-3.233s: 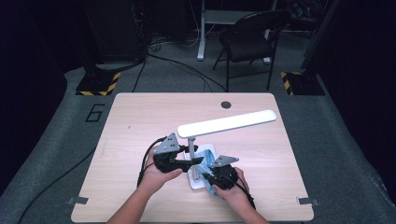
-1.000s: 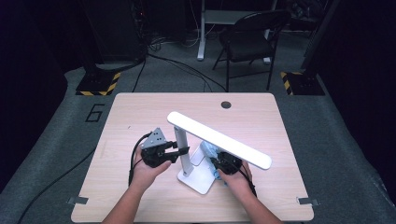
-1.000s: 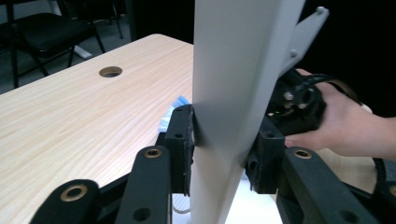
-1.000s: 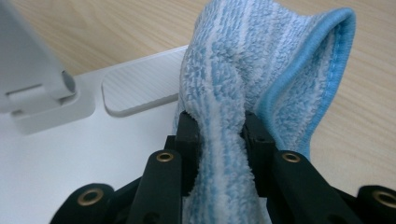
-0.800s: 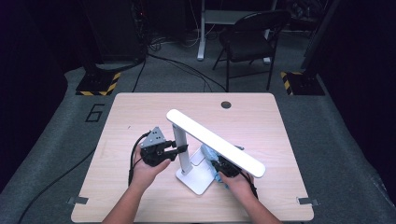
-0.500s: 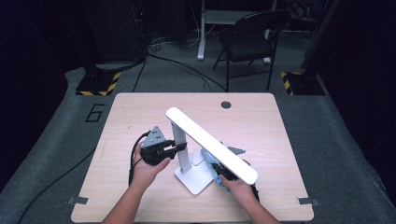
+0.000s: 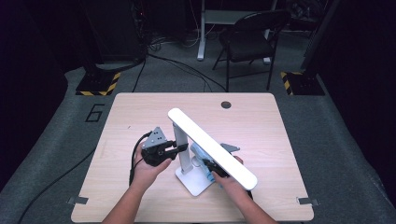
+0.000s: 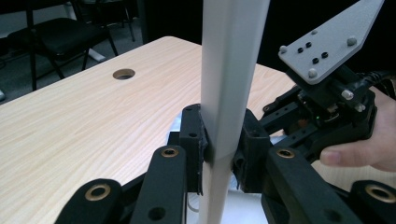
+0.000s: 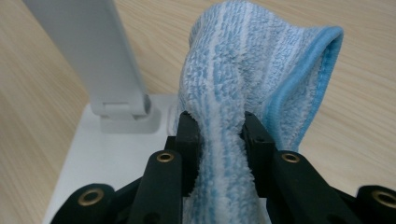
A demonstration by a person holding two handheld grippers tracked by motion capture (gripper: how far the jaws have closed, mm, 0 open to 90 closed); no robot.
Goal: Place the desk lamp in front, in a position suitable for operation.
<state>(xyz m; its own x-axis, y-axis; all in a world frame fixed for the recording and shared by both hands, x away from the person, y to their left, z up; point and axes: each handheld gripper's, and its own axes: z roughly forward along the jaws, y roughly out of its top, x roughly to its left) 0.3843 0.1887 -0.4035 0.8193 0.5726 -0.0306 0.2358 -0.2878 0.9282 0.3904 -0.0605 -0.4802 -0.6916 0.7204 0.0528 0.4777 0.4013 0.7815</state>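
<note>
A white desk lamp stands near the table's front middle on its flat base point(image 7: 198, 183). Its long bar head point(image 7: 210, 147) slants from the post down toward the near right. My left gripper point(image 7: 180, 149) is shut on the lamp post point(image 7: 182, 140); in the left gripper view the post point(image 8: 229, 70) is pinched between the left gripper's point(image 8: 223, 140) pads. My right gripper point(image 7: 211, 169) lies partly under the lamp head, shut on a blue and white striped cloth point(image 7: 200, 154). In the right gripper view the cloth point(image 9: 252, 70) bulges out of the right gripper point(image 9: 219, 135) beside the lamp base point(image 9: 107, 144).
The wooden table point(image 7: 140, 116) has a round cable hole point(image 7: 226, 104) at its far middle. A black chair point(image 7: 252, 37) and stands with striped feet are on the floor behind it. The right gripper point(image 8: 327, 107) sits just past the post in the left gripper view.
The lamp head's right end has swung nearer to the front edge, over the right hand. The left hand stays at the post.
</note>
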